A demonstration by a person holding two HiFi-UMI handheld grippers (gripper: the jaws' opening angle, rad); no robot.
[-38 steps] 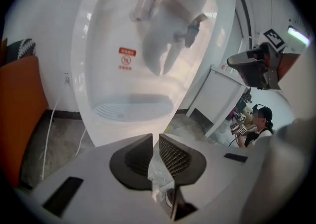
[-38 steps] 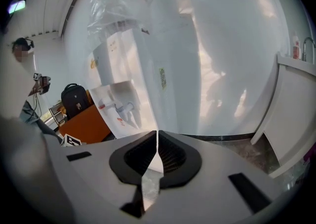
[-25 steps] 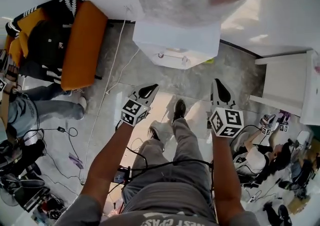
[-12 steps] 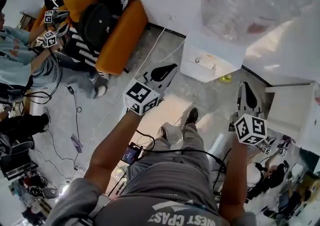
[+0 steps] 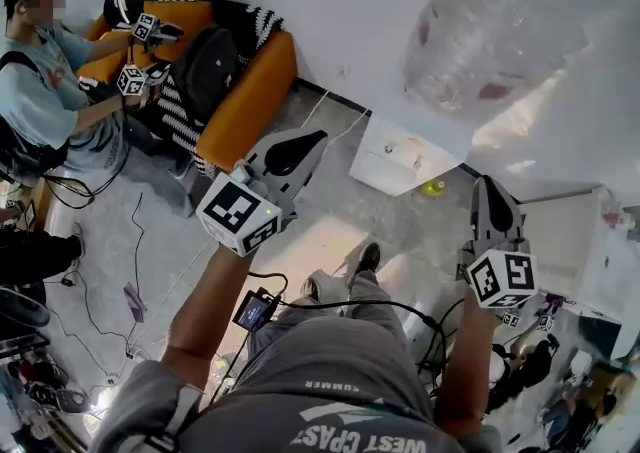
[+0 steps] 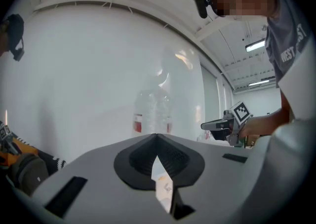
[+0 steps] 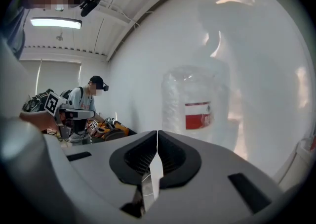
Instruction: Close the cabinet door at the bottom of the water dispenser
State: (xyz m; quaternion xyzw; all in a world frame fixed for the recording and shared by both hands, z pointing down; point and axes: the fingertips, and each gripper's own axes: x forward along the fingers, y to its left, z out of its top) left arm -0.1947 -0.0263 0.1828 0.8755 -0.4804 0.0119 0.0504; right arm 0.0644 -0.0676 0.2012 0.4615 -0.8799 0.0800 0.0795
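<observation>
Water dispenser (image 5: pixel 395 159) stands between left tongs (image 5: pixel 318 137) and right tongs (image 5: pixel 486 183), touching neither.

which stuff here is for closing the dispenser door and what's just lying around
For the job: dispenser, its bottle, left tongs and right tongs, both shut.

Lying about: sofa, backpack, seated person.

Left open floor (image 5: pixel 400 216) before dispenser (image 5: pixel 405 156). Hemmed at left by sofa (image 5: pixel 245 91), at right by white furniture (image 5: pixel 565 231). Blocked above by bottle (image 5: pixel 500 31), behind by wall (image 5: pixel 340 1).
</observation>
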